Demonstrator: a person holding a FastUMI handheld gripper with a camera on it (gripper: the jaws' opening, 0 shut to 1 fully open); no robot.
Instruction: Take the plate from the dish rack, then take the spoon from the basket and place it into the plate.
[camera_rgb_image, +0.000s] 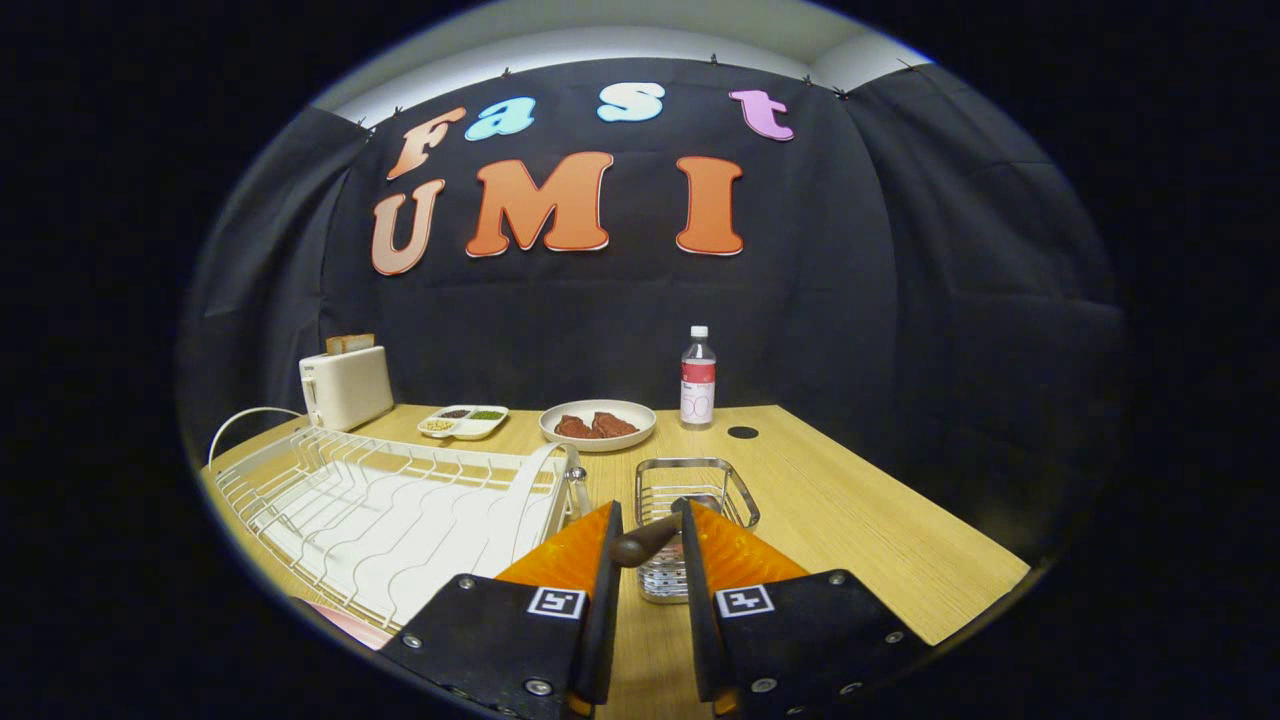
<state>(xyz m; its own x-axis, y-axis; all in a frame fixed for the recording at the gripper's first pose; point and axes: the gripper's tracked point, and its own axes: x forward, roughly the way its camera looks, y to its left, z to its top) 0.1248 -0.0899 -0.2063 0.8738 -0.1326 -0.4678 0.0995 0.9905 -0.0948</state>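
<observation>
The hand-held gripper (648, 545) pinches the spoon (645, 543) handle just above the basket (697, 490). The rack (390, 510), beside the basket, looks empty, so placing the spoon seems left.

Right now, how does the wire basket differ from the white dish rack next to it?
The basket is bare silver metal; the dish rack is white-coated wire. The basket is small, deep and boxy; the dish rack is wide, long and low. The basket sits just ahead of the tongs, which grip a dark spoon handle above it; the dish rack lies to their left. Both are open wire pieces on the wooden table.
</observation>
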